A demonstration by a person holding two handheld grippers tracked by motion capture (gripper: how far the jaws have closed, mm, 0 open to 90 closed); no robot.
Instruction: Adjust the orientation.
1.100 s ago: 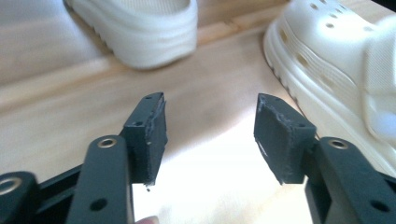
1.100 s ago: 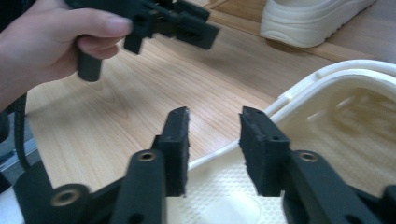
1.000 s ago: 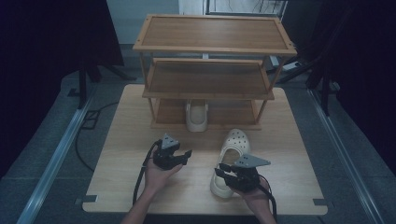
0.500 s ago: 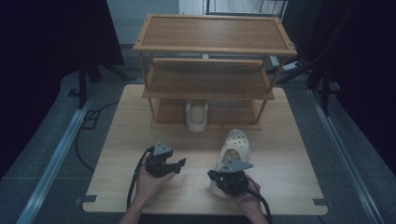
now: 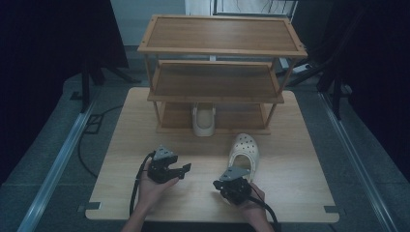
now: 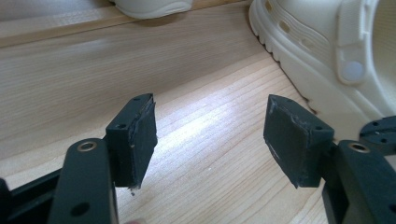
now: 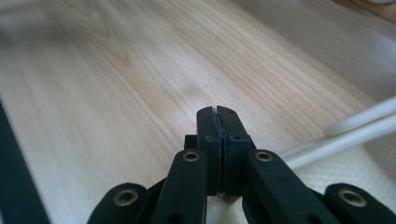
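The cream clog (image 5: 244, 153) is just lying loose on the counter (image 5: 121, 145) in front of the shoe rack (image 5: 217, 87) where its twin (image 5: 203, 121) sits, next to my right claw (image 5: 238, 192) which has pinched together empty while my left claw (image 5: 181, 170) has spread apart, nothing in it
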